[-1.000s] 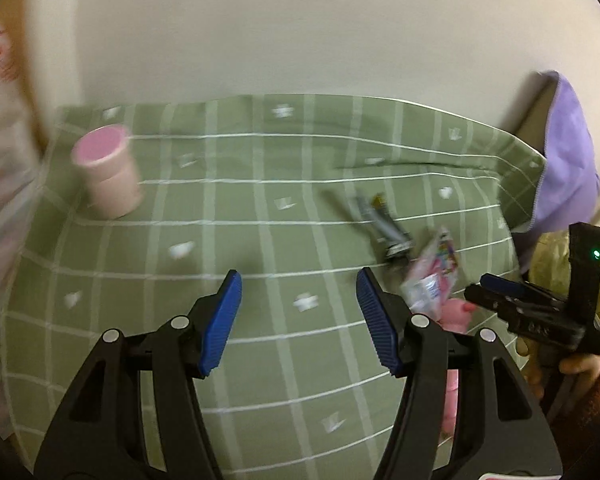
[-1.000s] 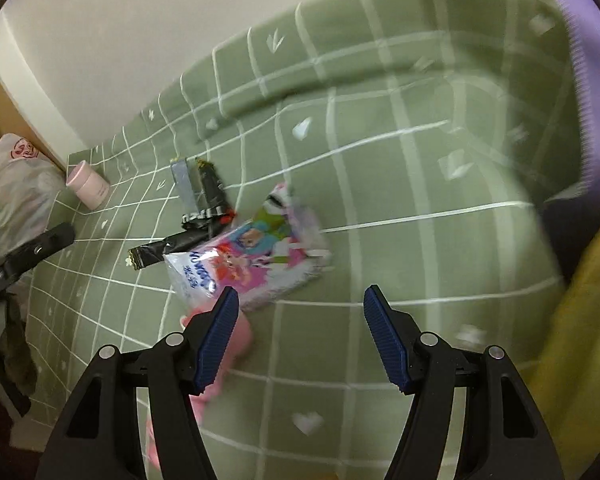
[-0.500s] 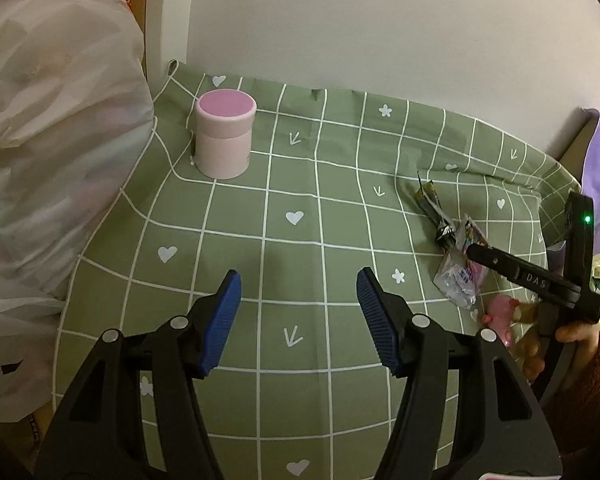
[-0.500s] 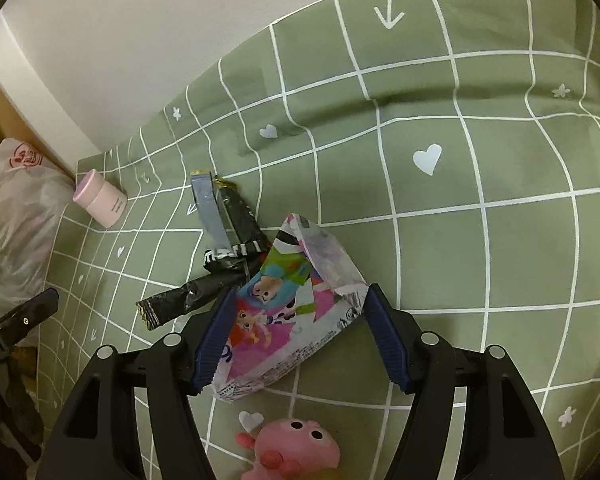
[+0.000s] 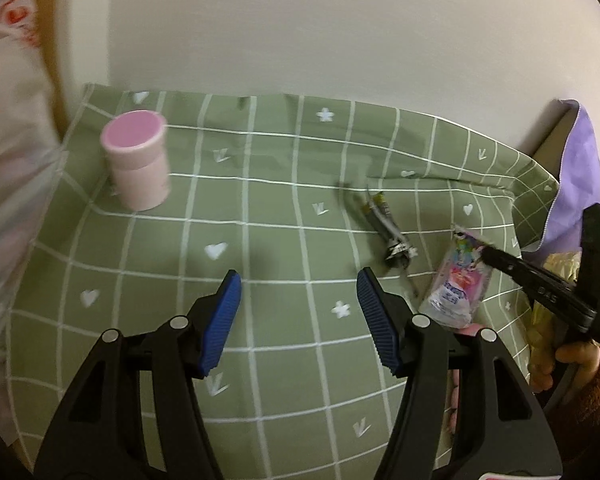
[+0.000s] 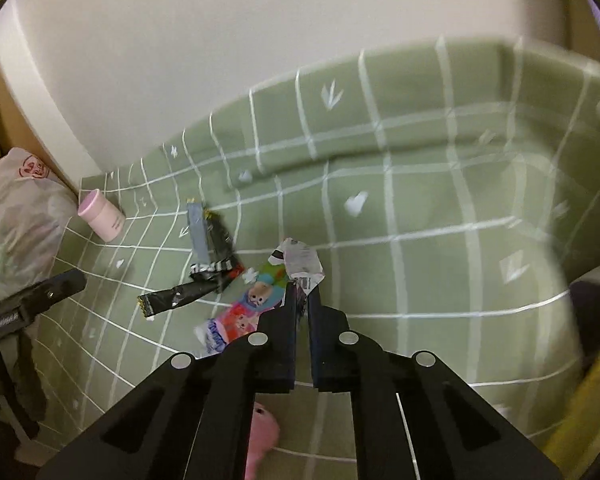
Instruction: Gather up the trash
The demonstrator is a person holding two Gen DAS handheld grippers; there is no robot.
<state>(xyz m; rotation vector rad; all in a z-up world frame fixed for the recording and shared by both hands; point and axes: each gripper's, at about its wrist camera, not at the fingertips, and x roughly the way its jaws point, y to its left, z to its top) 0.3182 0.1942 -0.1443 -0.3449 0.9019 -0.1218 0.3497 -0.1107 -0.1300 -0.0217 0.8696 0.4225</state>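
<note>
Jaws of the right tool [image 6: 302, 300] have just closed, pinching the colourful wrapper [image 6: 256, 304], which trails left.

"DAS" on right gripper [image 5: 496, 258]

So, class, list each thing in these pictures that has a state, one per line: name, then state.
Left gripper: jaws open, nothing between them.
Right gripper: jaws just closed, shut on the colourful cartoon-printed plastic wrapper.
Colourful wrapper: pinched, hanging crumpled.
Pink cylindrical lidded container: upright, lid on.
Black foil wrappers: lying flat on the green checked cloth.
</note>
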